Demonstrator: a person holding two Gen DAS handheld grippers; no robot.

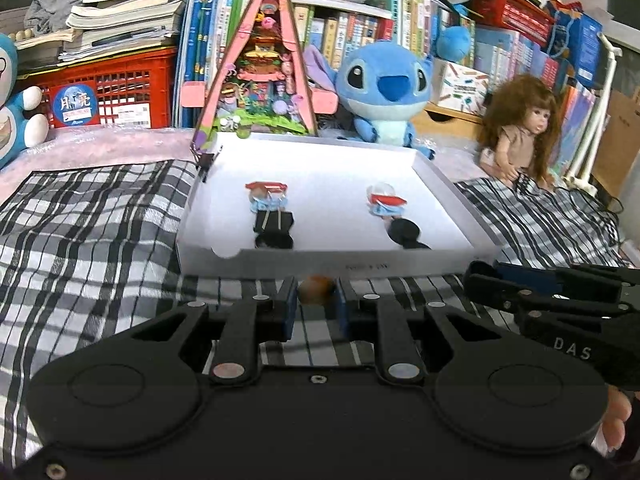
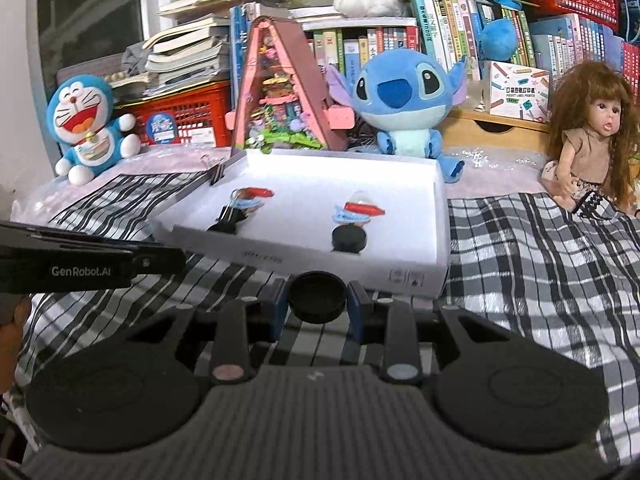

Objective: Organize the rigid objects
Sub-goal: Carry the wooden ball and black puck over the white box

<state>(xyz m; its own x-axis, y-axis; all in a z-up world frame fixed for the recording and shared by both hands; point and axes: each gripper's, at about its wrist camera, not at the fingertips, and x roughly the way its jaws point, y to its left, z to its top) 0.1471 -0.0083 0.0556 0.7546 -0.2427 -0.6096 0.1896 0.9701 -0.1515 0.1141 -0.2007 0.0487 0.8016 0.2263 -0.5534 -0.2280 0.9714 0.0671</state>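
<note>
A white shallow box (image 1: 328, 258) (image 2: 304, 254) lies on the plaid cloth. In it stand two small red-and-blue figurines, the left one (image 1: 267, 196) (image 2: 246, 200) on a black binder clip (image 1: 273, 222), the right one (image 1: 385, 202) (image 2: 356, 211) on a round black base (image 2: 349, 239). My left gripper (image 1: 316, 300) is shut on a small brown ball (image 1: 316, 289) just in front of the box. My right gripper (image 2: 318, 300) is shut on a round black cap (image 2: 318, 296) at the box's near wall. The right gripper also shows in the left wrist view (image 1: 552, 292).
Behind the box stand a pink triangular diorama (image 1: 260, 72), a Stitch plush (image 1: 384, 88), a doll (image 1: 520, 128), a Doraemon plush (image 2: 86, 120), a red crate (image 1: 104, 92) and shelves of books. The plaid cloth (image 1: 80, 232) covers the surface.
</note>
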